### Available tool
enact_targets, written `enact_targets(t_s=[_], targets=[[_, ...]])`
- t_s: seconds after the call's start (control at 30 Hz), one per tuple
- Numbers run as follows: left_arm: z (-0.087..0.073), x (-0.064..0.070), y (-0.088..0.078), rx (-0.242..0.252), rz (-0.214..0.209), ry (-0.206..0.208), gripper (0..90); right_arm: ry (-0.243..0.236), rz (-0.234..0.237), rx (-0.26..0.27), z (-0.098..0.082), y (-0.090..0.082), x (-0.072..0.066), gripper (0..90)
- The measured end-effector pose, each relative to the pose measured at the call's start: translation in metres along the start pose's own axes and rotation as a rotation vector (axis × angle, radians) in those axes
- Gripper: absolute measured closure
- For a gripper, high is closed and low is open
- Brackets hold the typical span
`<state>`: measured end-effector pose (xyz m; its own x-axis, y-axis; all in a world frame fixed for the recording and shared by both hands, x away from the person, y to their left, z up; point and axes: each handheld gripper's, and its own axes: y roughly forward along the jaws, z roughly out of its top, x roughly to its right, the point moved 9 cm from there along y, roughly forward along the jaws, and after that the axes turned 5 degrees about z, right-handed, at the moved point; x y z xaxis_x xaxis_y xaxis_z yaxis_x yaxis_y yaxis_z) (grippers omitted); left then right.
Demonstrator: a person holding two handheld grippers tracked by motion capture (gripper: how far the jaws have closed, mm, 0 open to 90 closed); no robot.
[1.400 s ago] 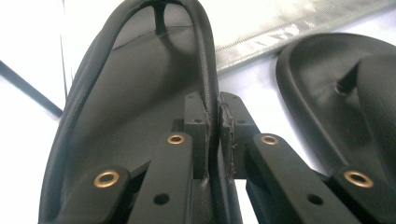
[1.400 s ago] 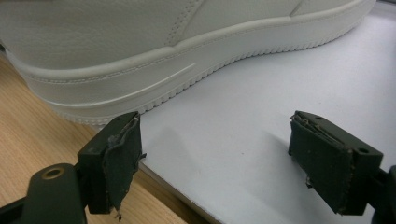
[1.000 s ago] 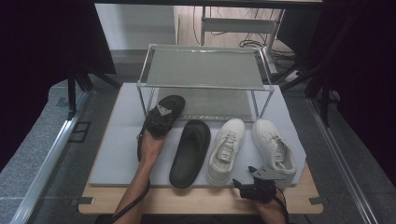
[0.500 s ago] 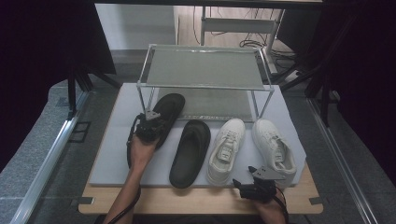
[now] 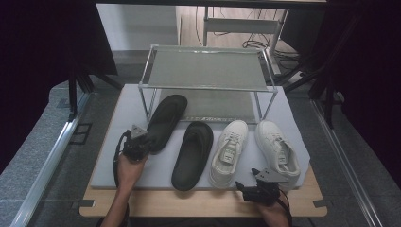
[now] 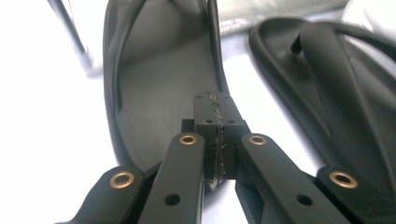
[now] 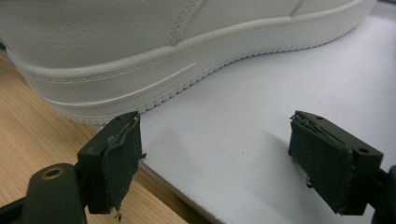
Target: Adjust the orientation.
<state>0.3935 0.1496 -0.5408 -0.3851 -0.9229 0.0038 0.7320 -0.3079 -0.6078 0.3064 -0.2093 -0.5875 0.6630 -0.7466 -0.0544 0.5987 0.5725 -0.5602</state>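
My left gripper has its jaws pressed together on nothing, at the black flip-flop's six o'clock end. My right gripper gapes empty beside the white sneaker.

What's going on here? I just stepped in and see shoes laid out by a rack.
A person works at a table with a gripper in each hand. The left gripper sits at the heel of a black flip-flop whose toe end lies under the metal rack; its jaws have just been closing and are shut with nothing between them. The right gripper waits open near the table's front edge, by the heel of a white sneaker. A second flip-flop and sneaker lie between.
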Motion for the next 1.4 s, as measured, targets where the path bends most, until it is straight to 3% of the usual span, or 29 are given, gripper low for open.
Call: enact_targets(t_s=[0.27, 0.47, 0.9, 1.4], targets=[[-0.036, -0.011, -0.007, -0.038, 0.041, -0.014, 90.0, 0.000, 0.000, 0.000, 0.000, 0.000, 0.000, 17.5], [-0.043, -0.016, -0.002, -0.055, 0.057, -0.020, 90.0, 0.000, -0.001, 0.000, 0.000, 0.000, 0.000, 17.5], [-0.033, -0.007, 0.014, -0.049, 0.046, -0.007, 89.9, 0.000, 0.000, 0.000, 0.000, 0.000, 0.000, 17.5], [-0.004, 0.006, 0.036, -0.005, 0.032, 0.001, 90.0, 0.000, 0.000, 0.000, 0.000, 0.000, 0.000, 17.5]])
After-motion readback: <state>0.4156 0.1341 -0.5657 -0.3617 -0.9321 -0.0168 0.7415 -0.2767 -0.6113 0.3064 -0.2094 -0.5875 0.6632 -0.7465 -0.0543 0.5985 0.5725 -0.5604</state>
